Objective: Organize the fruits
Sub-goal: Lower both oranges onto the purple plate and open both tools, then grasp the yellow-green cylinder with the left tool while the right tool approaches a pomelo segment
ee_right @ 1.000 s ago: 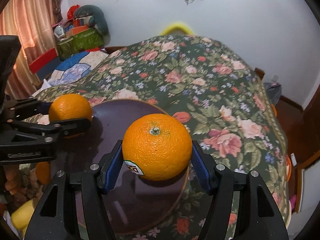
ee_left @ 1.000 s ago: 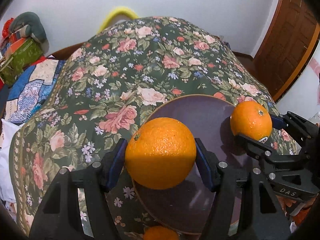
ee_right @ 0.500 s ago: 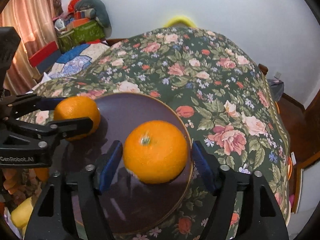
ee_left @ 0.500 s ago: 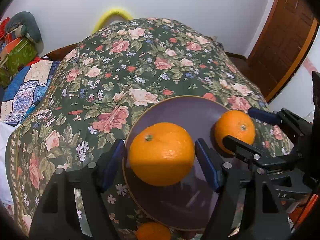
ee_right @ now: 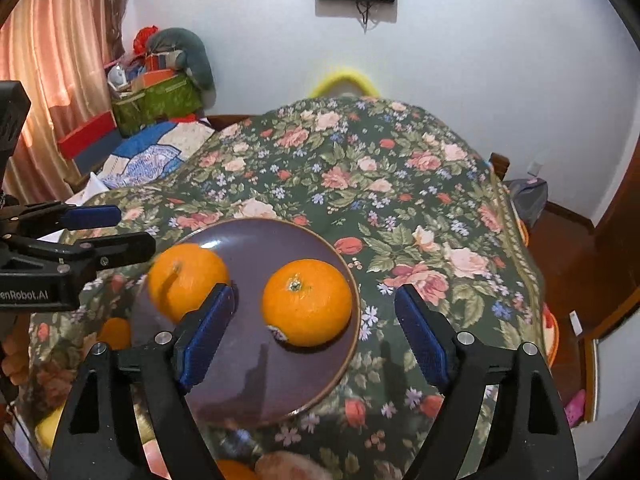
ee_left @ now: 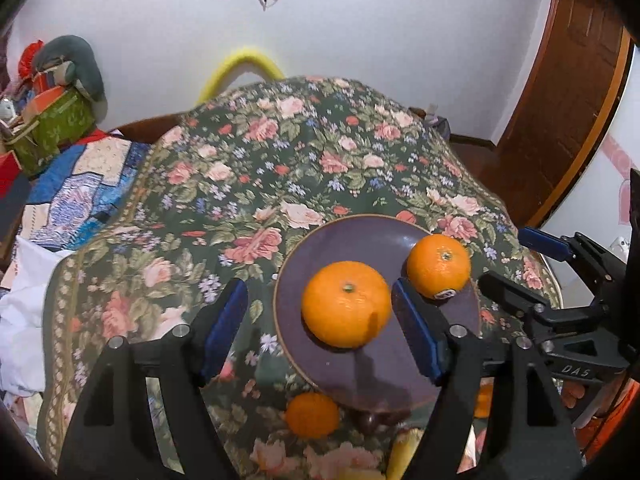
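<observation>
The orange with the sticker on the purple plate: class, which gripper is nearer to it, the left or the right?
Right. The right gripper is open, with the stickered orange lying just beyond its pads. The left gripper stands open over the other orange, one fruit away.

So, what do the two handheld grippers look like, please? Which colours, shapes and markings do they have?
Both look alike. The left gripper and the right gripper have matte black angular frames with triangular cut-outs and silver screw heads. Each finger carries a flat blue pad. White lettering shows on the bodies: "DAS" on the right one, seen from the left camera, and "enRobot.AI" on the left. No cables, hands or sleeves are visible.
</observation>
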Tool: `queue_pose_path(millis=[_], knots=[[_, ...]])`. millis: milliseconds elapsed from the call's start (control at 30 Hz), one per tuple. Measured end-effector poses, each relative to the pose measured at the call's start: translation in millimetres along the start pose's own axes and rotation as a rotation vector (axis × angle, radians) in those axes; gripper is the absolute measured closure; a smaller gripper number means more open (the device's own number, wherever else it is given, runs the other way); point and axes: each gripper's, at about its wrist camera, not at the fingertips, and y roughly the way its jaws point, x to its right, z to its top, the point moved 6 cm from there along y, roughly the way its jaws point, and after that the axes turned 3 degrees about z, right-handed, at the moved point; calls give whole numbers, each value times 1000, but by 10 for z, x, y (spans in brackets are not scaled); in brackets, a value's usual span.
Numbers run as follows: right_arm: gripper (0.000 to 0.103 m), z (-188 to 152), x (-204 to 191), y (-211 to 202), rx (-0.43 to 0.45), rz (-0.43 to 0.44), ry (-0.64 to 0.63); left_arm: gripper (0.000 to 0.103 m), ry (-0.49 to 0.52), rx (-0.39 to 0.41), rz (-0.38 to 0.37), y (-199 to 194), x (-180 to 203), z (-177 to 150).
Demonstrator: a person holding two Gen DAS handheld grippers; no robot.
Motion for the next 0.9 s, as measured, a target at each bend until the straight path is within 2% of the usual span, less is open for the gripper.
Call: queue_pose_path(millis=[267,367,500,700,900], knots=[[22,-13,-119,-530,72,-11,7,28,5,77,25,-587,-6,-123],[22,-37,-168,-717,95,-20,6,18,7,116,46,-821,-24,-196],[22,-82,-226,-936,119,-24,9,13,21,160,80,-1106,-43,-302],[22,-191,-306,-1161,133,-45,4,11,23,168,90,-1376,-78,-521],[22,-342,-342,-1242,124,-65,8,10,22,154,85,-1441,-101,-771]])
